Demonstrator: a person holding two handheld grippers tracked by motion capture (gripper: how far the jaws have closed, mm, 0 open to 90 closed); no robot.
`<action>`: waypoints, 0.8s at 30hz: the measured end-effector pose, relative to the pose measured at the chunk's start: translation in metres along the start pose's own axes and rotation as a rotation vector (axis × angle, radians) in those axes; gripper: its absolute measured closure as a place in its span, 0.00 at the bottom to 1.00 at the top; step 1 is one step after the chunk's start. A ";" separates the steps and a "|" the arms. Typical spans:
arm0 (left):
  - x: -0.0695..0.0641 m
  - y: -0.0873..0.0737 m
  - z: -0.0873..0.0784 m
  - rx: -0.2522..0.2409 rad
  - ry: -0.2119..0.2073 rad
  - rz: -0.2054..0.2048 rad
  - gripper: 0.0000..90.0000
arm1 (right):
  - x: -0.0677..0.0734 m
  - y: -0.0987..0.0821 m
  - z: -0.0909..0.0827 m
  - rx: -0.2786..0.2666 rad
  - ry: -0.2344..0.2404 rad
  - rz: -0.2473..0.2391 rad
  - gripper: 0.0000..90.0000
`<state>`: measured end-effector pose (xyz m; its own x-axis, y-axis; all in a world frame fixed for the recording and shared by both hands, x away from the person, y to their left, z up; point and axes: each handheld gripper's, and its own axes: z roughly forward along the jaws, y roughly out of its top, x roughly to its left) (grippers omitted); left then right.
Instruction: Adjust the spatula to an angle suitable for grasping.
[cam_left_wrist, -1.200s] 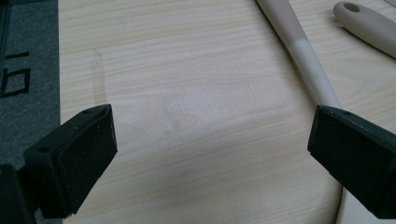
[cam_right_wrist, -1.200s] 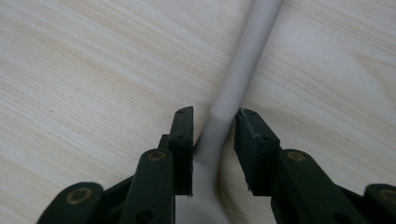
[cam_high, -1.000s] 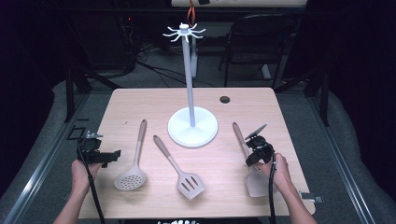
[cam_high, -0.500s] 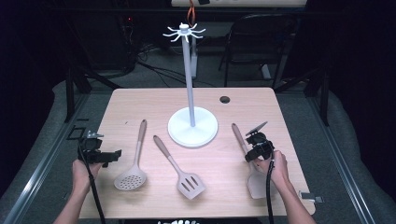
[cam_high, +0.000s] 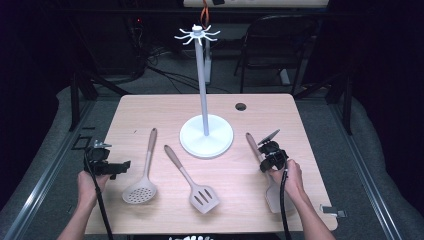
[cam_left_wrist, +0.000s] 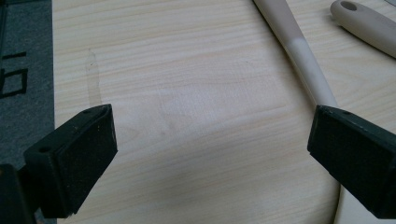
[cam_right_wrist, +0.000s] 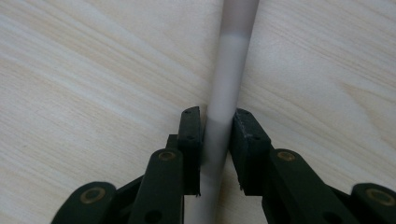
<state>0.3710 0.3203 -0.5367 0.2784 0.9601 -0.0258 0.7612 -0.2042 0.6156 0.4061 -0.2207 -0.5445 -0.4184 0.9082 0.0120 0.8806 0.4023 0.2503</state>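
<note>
My right gripper stands low over the table's right side. Its jaws have just been closing, and its pads now press on the pale handle of a grey solid spatula. That spatula lies flat, with its blade near the person's right hand. My left gripper is open wide above bare wood at the table's left edge, with nothing between its jaws. A skimmer's handle passes just beside its right jaw.
A perforated skimmer and a slotted turner lie on the wooden table. A white hook stand rises at the centre. There is a cable hole behind it and a chair beyond the table.
</note>
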 end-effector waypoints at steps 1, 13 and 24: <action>0.000 0.000 0.000 -0.001 0.001 0.001 0.02 | 0.001 0.000 0.000 0.004 0.007 -0.004 0.84; 0.000 0.000 0.000 -0.001 0.001 -0.001 0.02 | 0.016 -0.002 -0.003 0.047 -0.012 -0.088 0.86; -0.002 0.000 0.001 0.014 -0.001 0.013 0.02 | 0.013 0.001 0.001 -0.002 0.024 -0.081 0.86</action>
<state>0.3712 0.3176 -0.5377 0.2892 0.9571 -0.0187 0.7654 -0.2194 0.6050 0.4012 -0.2084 -0.5448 -0.4936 0.8696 0.0152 0.8431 0.4741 0.2537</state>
